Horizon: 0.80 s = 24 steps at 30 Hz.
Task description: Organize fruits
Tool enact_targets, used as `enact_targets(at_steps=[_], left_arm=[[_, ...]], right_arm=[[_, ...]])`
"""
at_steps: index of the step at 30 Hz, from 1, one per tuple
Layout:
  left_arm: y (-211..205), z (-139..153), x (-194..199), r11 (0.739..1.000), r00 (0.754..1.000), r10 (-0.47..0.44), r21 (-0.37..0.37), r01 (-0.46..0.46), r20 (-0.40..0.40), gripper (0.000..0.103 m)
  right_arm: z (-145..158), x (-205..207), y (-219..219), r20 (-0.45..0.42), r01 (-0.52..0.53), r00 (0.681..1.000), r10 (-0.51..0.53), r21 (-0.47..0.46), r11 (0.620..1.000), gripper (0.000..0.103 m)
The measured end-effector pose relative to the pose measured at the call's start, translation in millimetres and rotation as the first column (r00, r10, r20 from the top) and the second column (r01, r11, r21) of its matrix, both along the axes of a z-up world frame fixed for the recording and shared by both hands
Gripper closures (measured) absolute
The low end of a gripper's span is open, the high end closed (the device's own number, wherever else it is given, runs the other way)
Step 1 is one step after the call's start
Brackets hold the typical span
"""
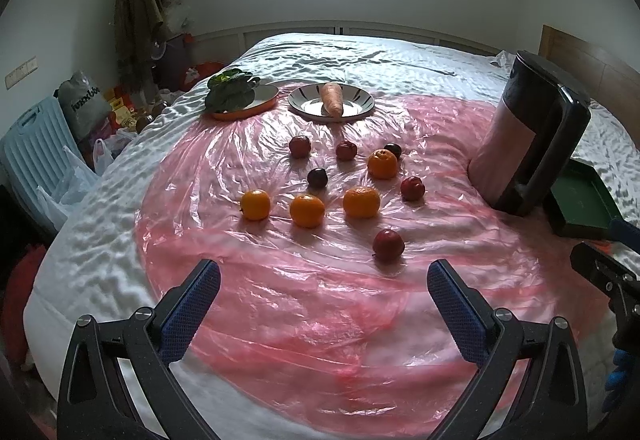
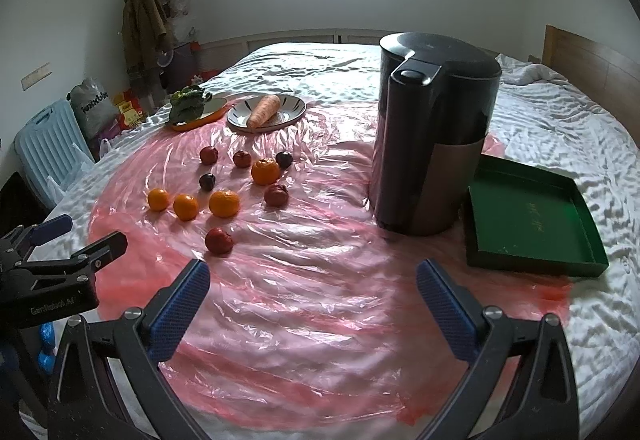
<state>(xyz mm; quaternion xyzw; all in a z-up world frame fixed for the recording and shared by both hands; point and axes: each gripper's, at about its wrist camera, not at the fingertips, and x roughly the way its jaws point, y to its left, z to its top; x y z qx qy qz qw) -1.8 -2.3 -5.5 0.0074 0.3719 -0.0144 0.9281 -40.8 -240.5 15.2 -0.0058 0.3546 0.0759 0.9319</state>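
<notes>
Both grippers, left gripper (image 1: 323, 282) and right gripper (image 2: 313, 280), hover spread and empty; ahead, the nearest red fruit (image 1: 388, 245) may roll on the slick plastic sheet (image 1: 304, 304) if nudged.

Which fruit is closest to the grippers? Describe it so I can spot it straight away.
Start at the pink plastic sheet spread over the bed. Below the row of three oranges lies a lone red apple, the fruit nearest both open grippers. It sits apart, touching nothing, unlike the clustered fruit farther back.
</notes>
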Motion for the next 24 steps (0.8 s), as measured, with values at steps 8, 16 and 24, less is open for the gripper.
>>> enact_targets(at_steps=[8, 16, 24], left_arm=[[-2.3, -1.2, 1.4, 1.000, 1.000, -0.005, -0.008, 0.005, -0.009, 0.001], [-1.9, -1.4, 2.8, 1.000, 1.000, -0.005, -0.019, 0.005, -0.002, 0.001], [-0.1, -4.5, 3.4, 0.999, 1.000, -0.002, -0.038, 0.002, 0.001, 0.001]], right_arm=[[-1.3, 1.1, -1.1, -0.004, 0.003, 1.000, -0.003, 0.008, 1.000, 0.000], [-2.4, 1.1, -0.2, 0.000, -0.001, 1.000, 0.001, 0.010, 1.000, 0.000], [-3.7, 0.7, -1.7, 0.001, -0.006, 1.000, 0.006, 0.017, 1.000, 0.000]])
